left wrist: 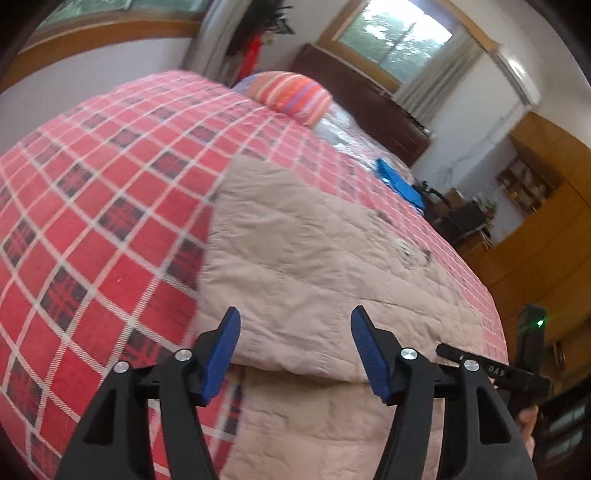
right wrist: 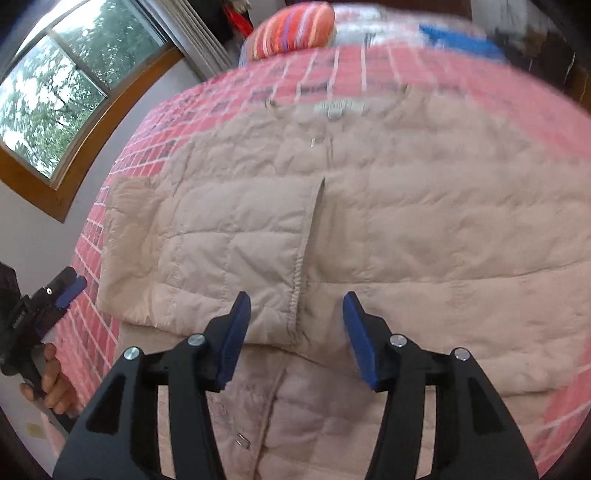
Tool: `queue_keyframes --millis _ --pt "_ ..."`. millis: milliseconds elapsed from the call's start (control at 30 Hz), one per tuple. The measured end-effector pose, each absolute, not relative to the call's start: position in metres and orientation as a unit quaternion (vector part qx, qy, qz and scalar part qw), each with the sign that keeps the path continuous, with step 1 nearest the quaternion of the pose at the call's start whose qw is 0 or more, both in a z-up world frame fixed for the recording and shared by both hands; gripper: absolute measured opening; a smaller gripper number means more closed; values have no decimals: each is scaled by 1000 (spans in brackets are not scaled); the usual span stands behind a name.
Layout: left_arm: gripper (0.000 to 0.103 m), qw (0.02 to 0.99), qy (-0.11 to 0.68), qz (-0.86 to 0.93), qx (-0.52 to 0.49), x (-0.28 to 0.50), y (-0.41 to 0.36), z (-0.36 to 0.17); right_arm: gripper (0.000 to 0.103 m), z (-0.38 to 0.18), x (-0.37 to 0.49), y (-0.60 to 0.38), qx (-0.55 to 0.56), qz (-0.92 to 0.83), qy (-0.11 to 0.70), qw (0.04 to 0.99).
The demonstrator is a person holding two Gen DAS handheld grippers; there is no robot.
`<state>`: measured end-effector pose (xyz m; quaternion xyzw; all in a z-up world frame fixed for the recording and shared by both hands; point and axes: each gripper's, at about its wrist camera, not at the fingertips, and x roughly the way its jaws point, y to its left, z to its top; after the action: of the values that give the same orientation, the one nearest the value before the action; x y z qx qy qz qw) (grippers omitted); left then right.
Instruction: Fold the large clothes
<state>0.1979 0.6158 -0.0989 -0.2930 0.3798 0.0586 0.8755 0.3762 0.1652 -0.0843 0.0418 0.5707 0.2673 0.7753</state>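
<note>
Beige quilted fabric fills both views: a large padded jacket [right wrist: 388, 221] lies spread flat on a bed [left wrist: 92, 184] covered with a red, white and dark checked bedspread. In the right wrist view the jacket's collar and label sit at the far end, toward a striped orange pillow [right wrist: 295, 29], and one sleeve [right wrist: 221, 240] is laid across the front of the body, its cuff edge ending near the jacket's centre line. The hem end hangs over the near edge of the bed, which likely puts it within easy reach for the coming fold. The right gripper [right wrist: 295, 332] hovers just above the folded sleeve's cuff with its blue-padded jaws spread wide and nothing between them. The left gripper [left wrist: 295, 347] hovers over the near left part of the jacket, its jaws likewise spread and empty; in the right wrist view it appears at the far left beside the bed edge, held by a person's hand [right wrist: 48, 384]. A blue folded item [left wrist: 400, 181] rests on the far side of the bed, well apart from the jacket. Windows and wooden cupboards show around the room. Judging by this layout, one sleeve fold looks done, and both grippers seem poised to take hold of fabric for the next fold.
</note>
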Motion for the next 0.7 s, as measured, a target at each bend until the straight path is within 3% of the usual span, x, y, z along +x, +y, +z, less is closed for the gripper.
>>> queue_keyframes --millis 100,133,167,500,700 --pt "63 866 393 81 -298 205 626 -112 25 -94 377 172 54 287 580 760" --pt "63 863 396 83 -301 208 629 -116 14 -95 377 176 48 289 580 760" --pt "63 860 400 86 -305 209 631 -121 11 -94 376 178 43 291 578 761" --pt "63 868 387 85 -299 207 632 -114 7 -33 374 97 53 249 511 821" --pt "63 868 403 70 -282 230 609 -120 7 -38 379 40 72 208 518 827"
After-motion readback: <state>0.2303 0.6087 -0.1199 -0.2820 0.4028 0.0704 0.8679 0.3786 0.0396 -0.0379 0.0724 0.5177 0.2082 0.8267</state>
